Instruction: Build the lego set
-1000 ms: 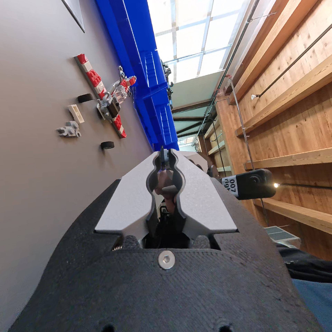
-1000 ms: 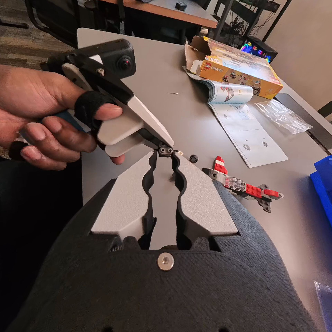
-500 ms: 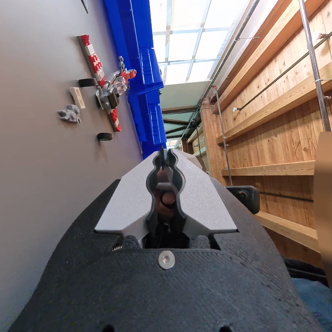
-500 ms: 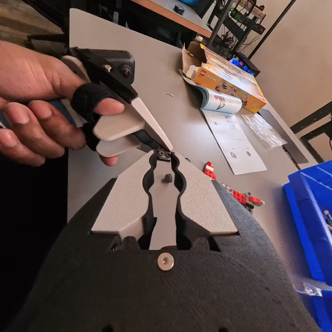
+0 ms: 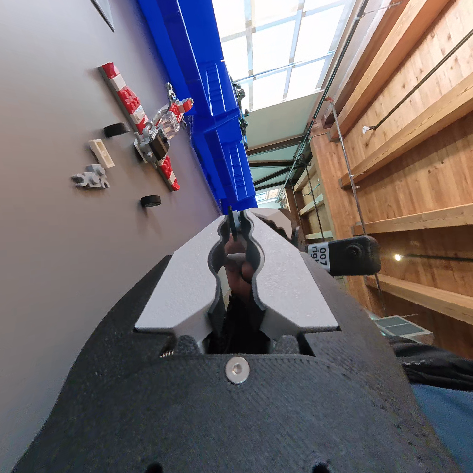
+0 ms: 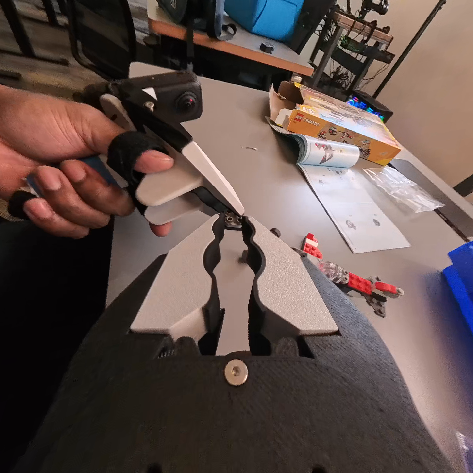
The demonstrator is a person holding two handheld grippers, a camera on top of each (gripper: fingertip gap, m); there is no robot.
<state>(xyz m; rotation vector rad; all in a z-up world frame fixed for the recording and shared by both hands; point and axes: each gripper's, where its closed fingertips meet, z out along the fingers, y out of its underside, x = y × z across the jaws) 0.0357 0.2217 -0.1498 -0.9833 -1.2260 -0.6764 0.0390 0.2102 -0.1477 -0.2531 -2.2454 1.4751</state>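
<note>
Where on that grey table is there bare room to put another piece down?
The widest bare stretch of the table lies between the left hand-held gripper and the yellow box. It gets crowded near the red plane model, with loose wheels and small grey parts beside it. The open booklet and plastic bag fill the far right.

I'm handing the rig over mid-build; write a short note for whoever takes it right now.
Left hand-held gripper: shut on a small dark grey lego piece, held in the air above the table.
Right hand-held gripper: fingertips closed on the same piece from either side.
On the table: the partly built red and white plane, two black wheels, a white brick, a light grey piece, the open instruction booklet, the yellow box.
Done: plane body and wings assembled.
Left: fit the held piece, then the loose parts, wheels included.
</note>
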